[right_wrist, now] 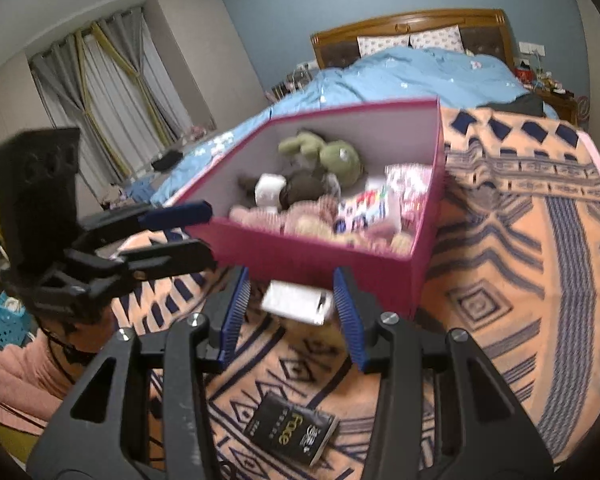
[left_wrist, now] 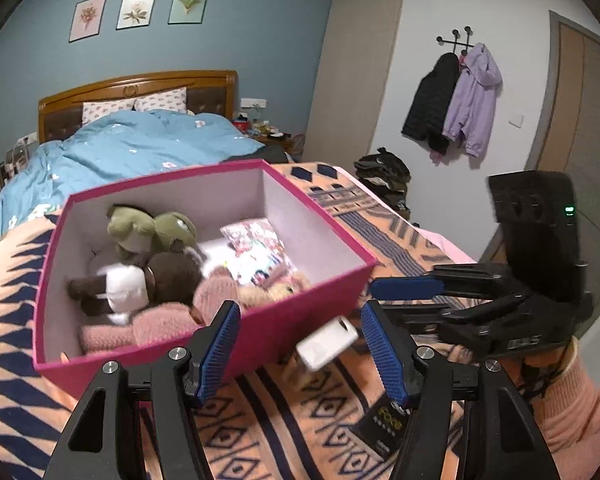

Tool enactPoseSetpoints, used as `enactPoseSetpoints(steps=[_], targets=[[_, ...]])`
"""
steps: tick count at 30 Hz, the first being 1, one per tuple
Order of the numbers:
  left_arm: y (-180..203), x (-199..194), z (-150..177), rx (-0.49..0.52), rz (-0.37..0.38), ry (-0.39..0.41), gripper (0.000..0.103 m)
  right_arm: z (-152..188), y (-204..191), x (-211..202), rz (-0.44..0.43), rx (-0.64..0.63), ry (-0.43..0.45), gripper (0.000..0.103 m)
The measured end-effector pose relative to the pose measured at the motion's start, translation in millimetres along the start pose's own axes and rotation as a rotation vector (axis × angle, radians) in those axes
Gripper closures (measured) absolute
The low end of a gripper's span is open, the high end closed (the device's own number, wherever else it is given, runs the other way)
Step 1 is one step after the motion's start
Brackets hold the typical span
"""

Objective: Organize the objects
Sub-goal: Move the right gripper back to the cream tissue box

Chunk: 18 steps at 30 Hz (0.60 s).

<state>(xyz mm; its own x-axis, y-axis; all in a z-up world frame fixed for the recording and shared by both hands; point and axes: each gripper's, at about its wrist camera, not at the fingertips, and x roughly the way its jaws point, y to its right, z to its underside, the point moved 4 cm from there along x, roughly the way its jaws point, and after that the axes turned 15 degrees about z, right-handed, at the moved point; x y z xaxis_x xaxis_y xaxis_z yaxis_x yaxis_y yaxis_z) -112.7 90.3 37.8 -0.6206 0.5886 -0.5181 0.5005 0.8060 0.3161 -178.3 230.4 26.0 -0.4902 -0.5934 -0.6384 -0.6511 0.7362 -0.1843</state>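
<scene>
A pink box [left_wrist: 300, 312] [right_wrist: 320, 260] stands on the patterned orange blanket [left_wrist: 292, 420]. It holds a green plush [left_wrist: 152, 228], a brown plush [left_wrist: 168, 276], a pink plush and colourful packets [left_wrist: 260, 252]. A small white block [left_wrist: 326, 343] [right_wrist: 298, 302] lies on the blanket by the box's near wall. My left gripper [left_wrist: 300, 312] [right_wrist: 210, 232] is open around the box corner, holding nothing. My right gripper [right_wrist: 292, 292] [left_wrist: 376, 298] is open, and the white block shows between its pads, with a gap at the left pad.
A black packet [right_wrist: 290, 428] lies on the blanket close under the grippers. Behind the box is a bed with a blue duvet [left_wrist: 140, 148]. Coats [left_wrist: 456, 100] hang on the far wall above a clothes pile [left_wrist: 384, 176]. A pink sleeve [left_wrist: 572, 412] holds the right gripper.
</scene>
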Motion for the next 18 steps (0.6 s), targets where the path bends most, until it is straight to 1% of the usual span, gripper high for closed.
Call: enactPoseSetpoints(steps=[5,7,9,11,18], targets=[[1.1,3.4,19.5,-0.019,0.01,-0.036,0.039,13.3,4.2,15.4,-0.002,0.043,-0.041,0.056],[-2.9,7.0,27.5,-0.047,0.02,-0.053,0.039,15.2,6.3,19.3,-0.008,0.066,-0.053,0.056],[-5.6,9.1,33.5,-0.072,0.027,-0.063,0.039,16.4,8.8,22.8,0.003,0.08,-0.058,0.056],[-7.0,11.6,39.1,-0.087,0.027,-0.071,0.039,18.6,9.0,25.6,0.002,0.088,-0.067,0.059],[-10.0,8.8,48.7,-0.117,0.031,-0.071,0.039,27.3,-10.1,27.1,-0.039,0.051,-0.085,0.06]])
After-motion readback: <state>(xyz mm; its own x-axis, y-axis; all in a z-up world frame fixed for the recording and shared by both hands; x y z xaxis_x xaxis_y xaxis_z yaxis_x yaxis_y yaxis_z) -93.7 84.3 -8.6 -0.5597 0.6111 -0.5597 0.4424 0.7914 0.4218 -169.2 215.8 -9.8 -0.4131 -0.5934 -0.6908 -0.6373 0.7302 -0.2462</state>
